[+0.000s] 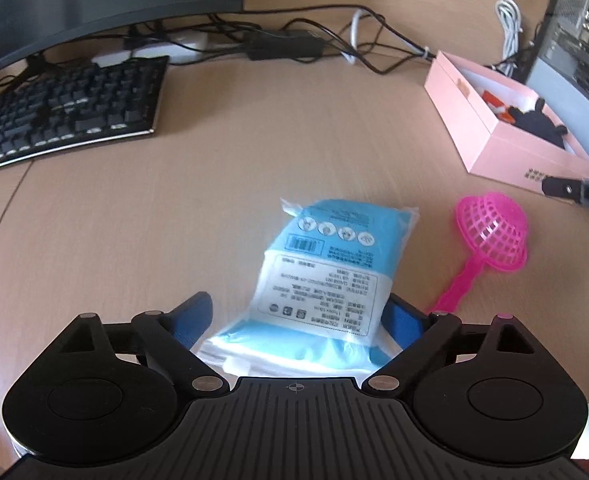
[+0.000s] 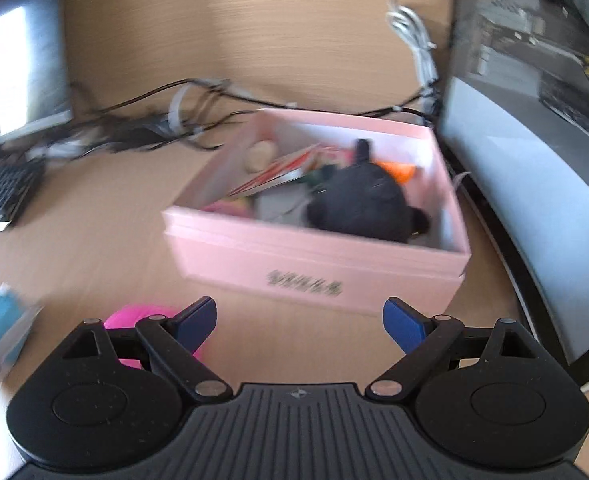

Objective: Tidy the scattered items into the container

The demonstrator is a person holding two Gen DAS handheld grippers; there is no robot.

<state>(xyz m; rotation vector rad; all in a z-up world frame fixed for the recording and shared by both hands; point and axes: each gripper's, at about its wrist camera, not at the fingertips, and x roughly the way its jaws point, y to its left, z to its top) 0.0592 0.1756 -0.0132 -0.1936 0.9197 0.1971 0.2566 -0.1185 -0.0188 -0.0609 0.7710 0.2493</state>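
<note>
While both claws stand over a pale wooden table [image 1: 254,128], each camera looks forward along its own blue fingers.

Left wrist view: the left claw [image 1: 298,316] is spread wide, with a blue and white plastic packet [image 1: 326,264] lying between its fingers, low in the middle of the frame. Whether the pads press on the packet cannot be told. Just right of it lies a pink mesh scoop [image 1: 490,232]. At the upper right stands the open pink box [image 1: 466,124]. A black keyboard [image 1: 66,108] sits at the upper left, tangled cables behind it.

Right wrist view, blurred: the right claw [image 2: 299,320] is wide apart with nothing between its fingers. The pink box fills the centre, holding a black soft toy [image 2: 362,200] among other items. The scoop shows behind the left finger.
</note>
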